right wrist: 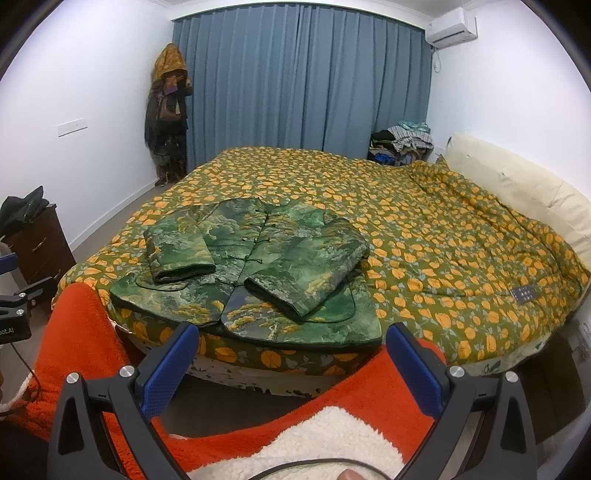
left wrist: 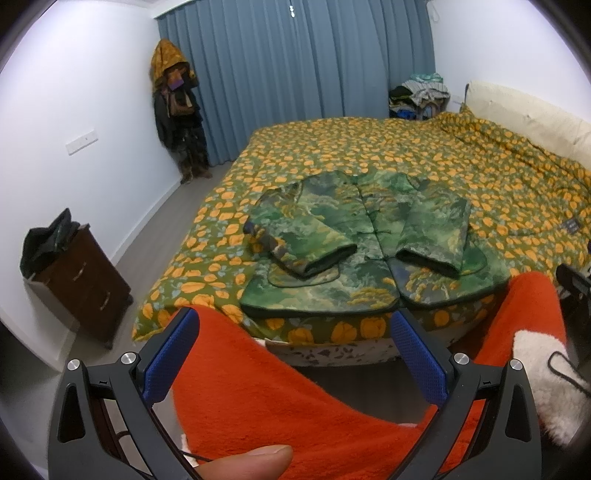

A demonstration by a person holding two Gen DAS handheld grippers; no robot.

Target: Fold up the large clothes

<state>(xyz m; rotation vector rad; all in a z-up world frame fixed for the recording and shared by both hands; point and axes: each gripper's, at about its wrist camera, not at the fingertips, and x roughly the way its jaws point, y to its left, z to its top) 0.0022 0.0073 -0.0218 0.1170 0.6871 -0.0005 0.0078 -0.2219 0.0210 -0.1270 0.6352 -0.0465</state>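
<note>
Green jacket lies face-up at the bed's near edge, both sleeves crossed inward. Left gripper and right gripper hover short of the hem — fingers spread wide, holding nothing. Next, probably: pinch the hem corners and fold toward the collar.

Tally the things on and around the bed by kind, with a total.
Green jacket: 1
Bed: 1
Dresser: 1
Air conditioner: 1
Clothes pile: 1
Gripper: 2, left and right
Total: 7
</note>
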